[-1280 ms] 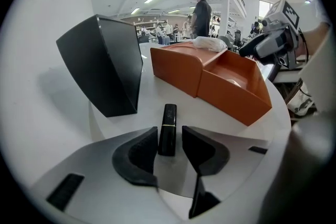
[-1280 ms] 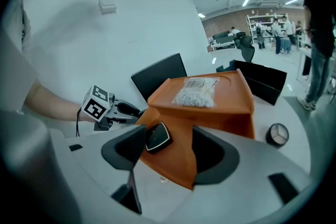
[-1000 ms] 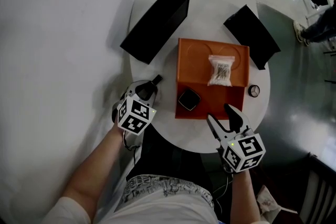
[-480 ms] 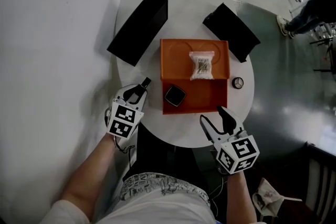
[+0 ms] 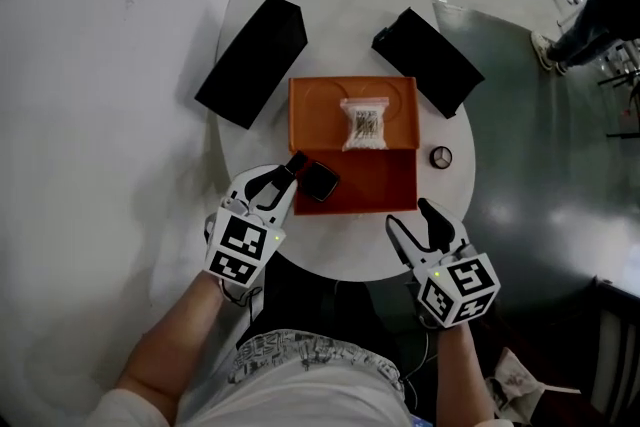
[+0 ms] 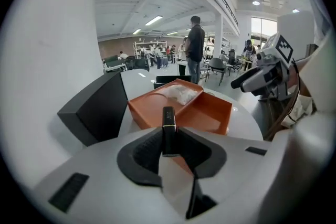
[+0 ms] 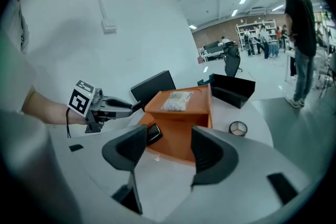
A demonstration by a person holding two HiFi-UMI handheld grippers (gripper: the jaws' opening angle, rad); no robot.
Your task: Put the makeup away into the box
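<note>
At the near edge of the white round table (image 5: 340, 250), the right gripper (image 5: 410, 215) hangs with its fingers (image 7: 207, 157) spread and nothing between them. The left gripper (image 5: 283, 177) has its fingers (image 6: 142, 155) clamped on a slim black lipstick tube with a gold band (image 6: 168, 123), at the near-left corner of the open orange box (image 5: 408, 183) and not yet inside. A black square compact (image 5: 320, 181) already lies in that corner, and a clear packet (image 5: 362, 124) on the far half. The task looks partly done: a small round jar (image 5: 441, 156) sits on the table right of the box. Beyond lie two black oblong cases (image 5: 250, 62).
</note>
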